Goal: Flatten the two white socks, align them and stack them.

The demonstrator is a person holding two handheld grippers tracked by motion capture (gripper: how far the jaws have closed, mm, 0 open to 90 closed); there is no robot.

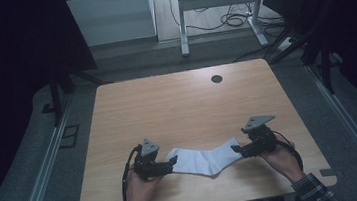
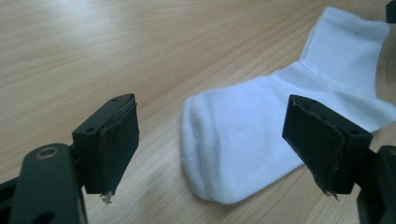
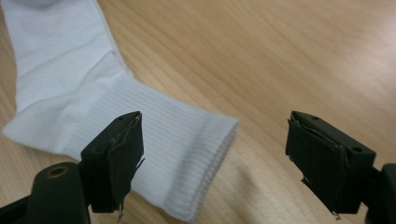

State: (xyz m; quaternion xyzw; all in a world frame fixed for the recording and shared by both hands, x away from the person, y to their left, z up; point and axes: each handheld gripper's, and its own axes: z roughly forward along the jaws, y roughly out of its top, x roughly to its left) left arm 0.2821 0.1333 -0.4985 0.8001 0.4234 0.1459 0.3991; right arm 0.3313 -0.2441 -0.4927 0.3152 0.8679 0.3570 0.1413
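A white sock [image 1: 205, 159] lies flat on the wooden table [image 1: 177, 105], close to its front edge. My left gripper [image 1: 171, 167] sits at the sock's toe end, open, with a hand around its body. In the left gripper view the rounded toe [image 2: 219, 149] lies on the wood between and just past the spread jaws of the left gripper [image 2: 215, 142], untouched by either pad. My right gripper [image 1: 236, 149] sits at the ribbed cuff end, also open. In the right gripper view the cuff [image 3: 187, 154] lies beside the left jaw of the right gripper [image 3: 223, 158], not pinched.
A dark round cable hole [image 1: 217, 79] sits near the table's far edge. Beyond the table stand the metal legs of another desk [image 1: 182, 24] with cables [image 1: 233, 20] on the floor. Dark curtains flank both sides.
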